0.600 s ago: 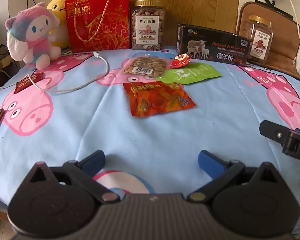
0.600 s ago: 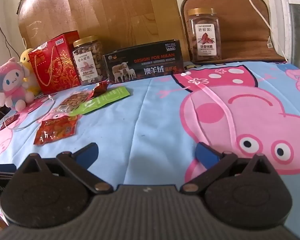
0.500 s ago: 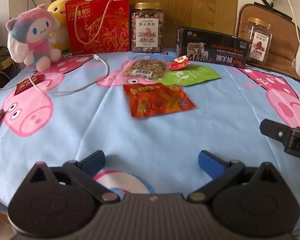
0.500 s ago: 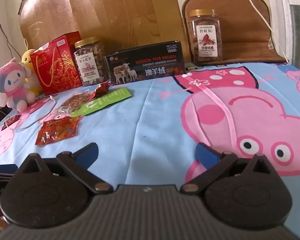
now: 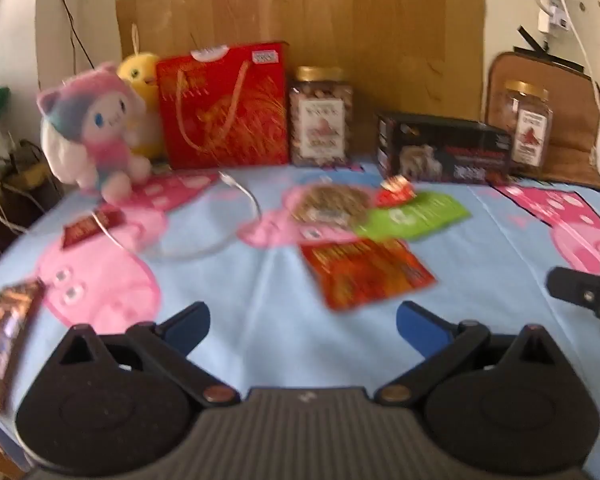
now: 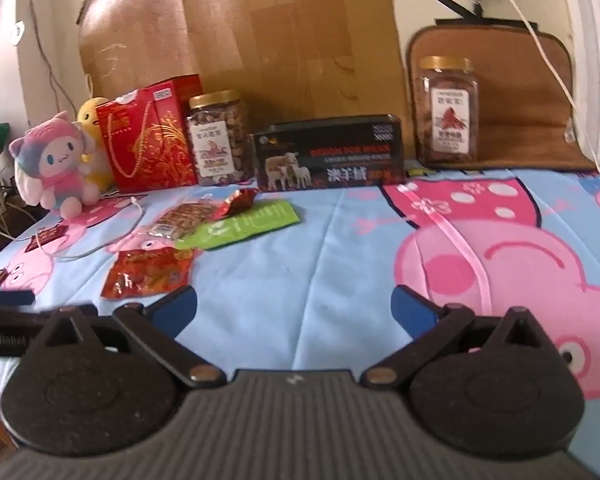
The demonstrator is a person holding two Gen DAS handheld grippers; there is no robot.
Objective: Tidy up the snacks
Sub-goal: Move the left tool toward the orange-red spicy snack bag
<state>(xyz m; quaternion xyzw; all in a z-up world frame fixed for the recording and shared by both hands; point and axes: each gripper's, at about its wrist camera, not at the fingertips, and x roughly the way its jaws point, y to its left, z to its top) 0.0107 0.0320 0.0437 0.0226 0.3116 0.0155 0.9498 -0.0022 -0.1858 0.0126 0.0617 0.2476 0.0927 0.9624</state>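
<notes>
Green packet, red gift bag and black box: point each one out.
green packet (image 6: 247,225): right wrist view, on its printed middle.
red gift bag (image 5: 224,107): left wrist view, on its front face.
black box (image 6: 329,159): right wrist view, on its front panel.

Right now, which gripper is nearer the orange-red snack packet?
Left. The left gripper sits just short of the orange-red snack packet; the right gripper is off to the packet's right.
</notes>
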